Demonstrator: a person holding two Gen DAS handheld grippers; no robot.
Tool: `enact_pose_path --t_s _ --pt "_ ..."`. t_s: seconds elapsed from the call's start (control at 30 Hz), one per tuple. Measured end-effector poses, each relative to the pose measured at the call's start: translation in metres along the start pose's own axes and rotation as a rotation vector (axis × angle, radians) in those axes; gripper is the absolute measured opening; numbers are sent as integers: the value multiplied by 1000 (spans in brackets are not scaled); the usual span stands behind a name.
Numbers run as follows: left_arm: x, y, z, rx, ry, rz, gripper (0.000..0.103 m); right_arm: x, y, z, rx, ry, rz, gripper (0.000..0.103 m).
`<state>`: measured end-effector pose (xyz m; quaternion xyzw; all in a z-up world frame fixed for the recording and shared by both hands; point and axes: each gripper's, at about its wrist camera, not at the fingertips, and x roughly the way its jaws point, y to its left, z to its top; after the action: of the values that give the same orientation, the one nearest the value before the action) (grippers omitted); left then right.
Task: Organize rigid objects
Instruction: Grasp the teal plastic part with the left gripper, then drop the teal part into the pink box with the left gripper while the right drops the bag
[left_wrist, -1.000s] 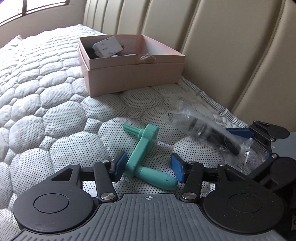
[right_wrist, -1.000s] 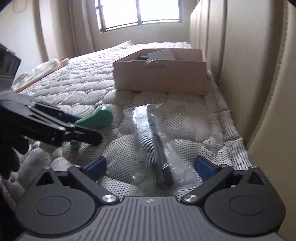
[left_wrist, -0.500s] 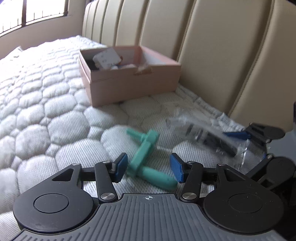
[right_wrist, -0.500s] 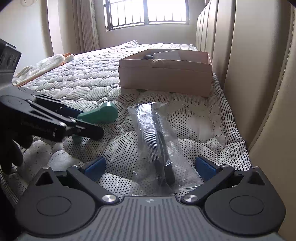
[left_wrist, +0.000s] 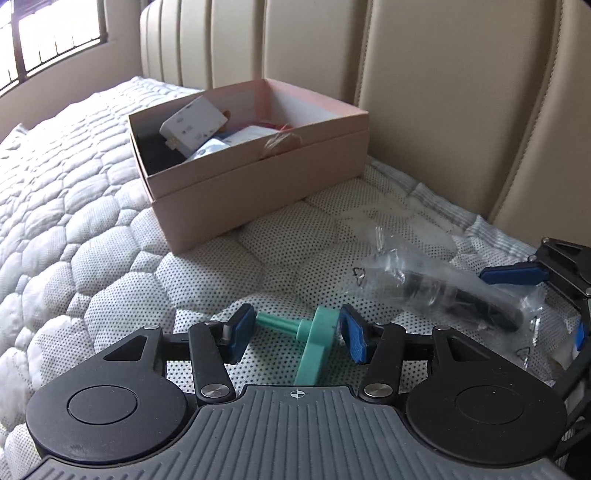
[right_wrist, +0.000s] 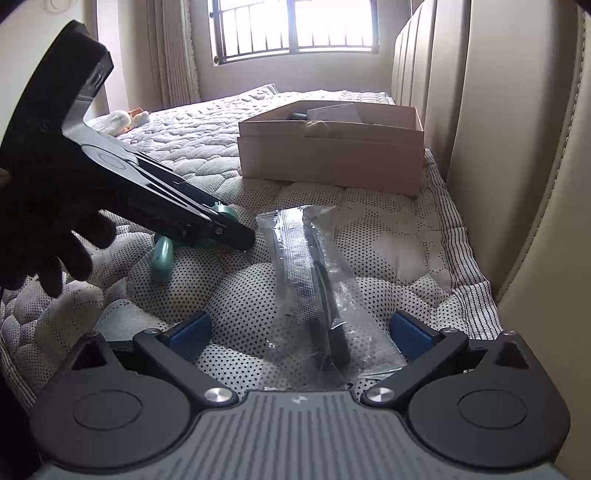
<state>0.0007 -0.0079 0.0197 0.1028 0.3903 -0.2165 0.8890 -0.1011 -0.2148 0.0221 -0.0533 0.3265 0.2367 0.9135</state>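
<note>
A teal crank-shaped part (left_wrist: 314, 343) lies on the quilted mattress between my left gripper's (left_wrist: 297, 332) blue pads. One pad touches its peg tip, the other its round hub, so the gripper is shut on it. In the right wrist view the left gripper (right_wrist: 236, 236) tilts steeply down onto the teal part (right_wrist: 162, 258). A black tool in a clear plastic bag (right_wrist: 317, 295) lies lengthwise between the wide-apart fingers of my open right gripper (right_wrist: 301, 332). The same bag (left_wrist: 436, 291) shows to the right, reaching the right gripper (left_wrist: 546, 304).
A pink cardboard box (left_wrist: 258, 192), open on top, holds a white carton and other items; it stands further along the bed (right_wrist: 332, 158). The beige padded headboard (left_wrist: 461, 110) runs along the right. A black-gloved hand (right_wrist: 55, 221) holds the left gripper. A soft toy (right_wrist: 118, 118) lies far left.
The left gripper moved forward and tipped down, so the teal part now sits between its pads with the peg across the gap. The right gripper stayed over the bagged tool.
</note>
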Motion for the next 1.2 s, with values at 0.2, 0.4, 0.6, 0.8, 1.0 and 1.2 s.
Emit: enact_pose_path --t_s 0.2,0.4,0.6,0.8,1.0,1.2 --pt "-12 -4 -8 14 -26 -21 51 -10 3 12 7 2 -47 83" --pt "-22 -8 -15 0 -22 -12 51 7 7 27 -31 44 -108 64" --pt "-36 -7 -25 -18 -33 -39 51 10 19 40 -76 88 -117 28" --pt "-58 -4 -36 -60 -96 -52 51 -11 29 43 -105 104 -122 22" --pt "-85 10 -32 -142 -190 -91 51 -45 27 59 -104 39 -133 21" --pt "-120 50 53 -194 -383 -127 51 -57 16 119 -69 -103 -193 21"
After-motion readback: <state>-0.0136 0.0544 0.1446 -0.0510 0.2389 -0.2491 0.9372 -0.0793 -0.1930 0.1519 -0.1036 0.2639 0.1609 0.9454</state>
